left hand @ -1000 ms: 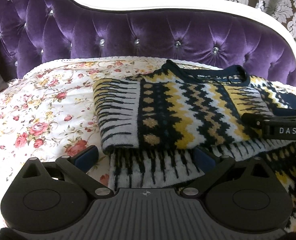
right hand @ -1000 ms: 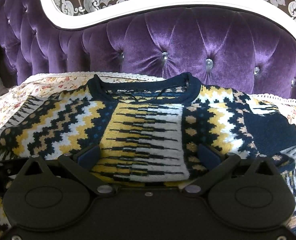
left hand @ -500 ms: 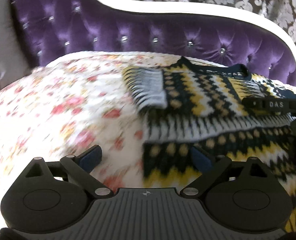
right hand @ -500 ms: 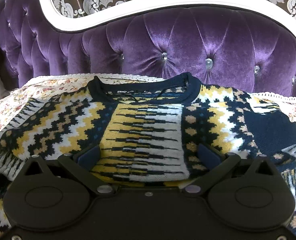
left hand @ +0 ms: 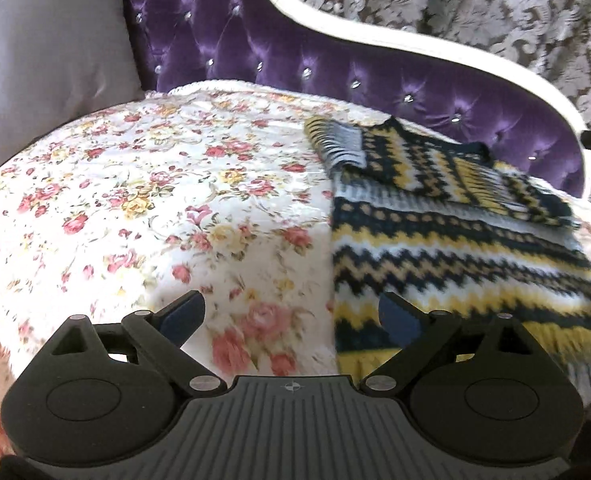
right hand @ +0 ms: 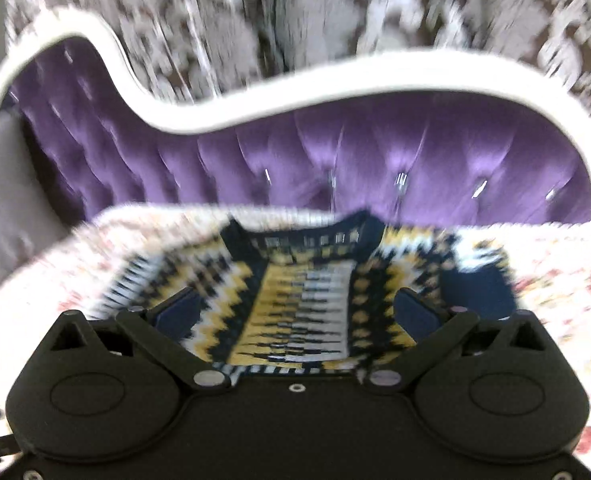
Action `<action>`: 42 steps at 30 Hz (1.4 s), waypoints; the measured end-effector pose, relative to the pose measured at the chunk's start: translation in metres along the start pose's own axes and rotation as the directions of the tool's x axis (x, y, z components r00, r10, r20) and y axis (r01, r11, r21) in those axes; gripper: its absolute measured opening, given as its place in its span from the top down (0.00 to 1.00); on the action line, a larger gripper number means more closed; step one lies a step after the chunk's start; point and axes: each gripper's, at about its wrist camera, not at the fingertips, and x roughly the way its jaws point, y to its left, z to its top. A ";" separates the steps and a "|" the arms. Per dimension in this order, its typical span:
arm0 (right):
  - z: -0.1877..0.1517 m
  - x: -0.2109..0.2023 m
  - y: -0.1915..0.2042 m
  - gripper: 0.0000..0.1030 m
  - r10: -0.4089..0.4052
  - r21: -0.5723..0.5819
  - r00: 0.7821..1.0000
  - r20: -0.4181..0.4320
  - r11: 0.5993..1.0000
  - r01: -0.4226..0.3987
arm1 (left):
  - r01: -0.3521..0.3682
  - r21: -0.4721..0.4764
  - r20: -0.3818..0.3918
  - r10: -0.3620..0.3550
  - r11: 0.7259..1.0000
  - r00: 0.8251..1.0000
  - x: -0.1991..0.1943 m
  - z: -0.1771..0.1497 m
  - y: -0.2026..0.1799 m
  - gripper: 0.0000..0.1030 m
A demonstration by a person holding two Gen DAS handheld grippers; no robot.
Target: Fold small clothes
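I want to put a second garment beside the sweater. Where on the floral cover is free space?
The widest bare patch of the floral cover lies left of the sweater, bordered by the grey cushion and the purple backrest. In the right wrist view a narrower strip shows right of the sweater. The sweater itself fills the cover's right part.

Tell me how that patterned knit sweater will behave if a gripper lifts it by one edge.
The sweater is likely floppy: its folded-over part lies slack on the floral cover. The chunky knit suggests some weight, so it would probably sag. The fuzzy yarn looks unlikely to slip from the pads.
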 end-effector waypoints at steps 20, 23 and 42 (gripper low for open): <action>-0.131 -0.168 -0.063 0.01 0.007 0.205 0.986 -0.165 0.978 0.028 | 0.125 0.152 -0.023 -0.123 0.980 0.992 -0.057 -0.072 -0.058 0.08; -0.140 -0.167 -0.054 0.01 0.036 0.188 0.982 -0.187 0.982 0.000 | 0.118 0.160 -0.021 -0.116 0.980 0.993 -0.060 -0.072 -0.061 0.08; -0.161 -0.143 -0.044 0.83 0.179 0.292 0.934 -0.309 0.953 -0.086 | 0.089 0.136 0.006 -0.091 0.987 0.996 -0.069 -0.070 -0.048 0.08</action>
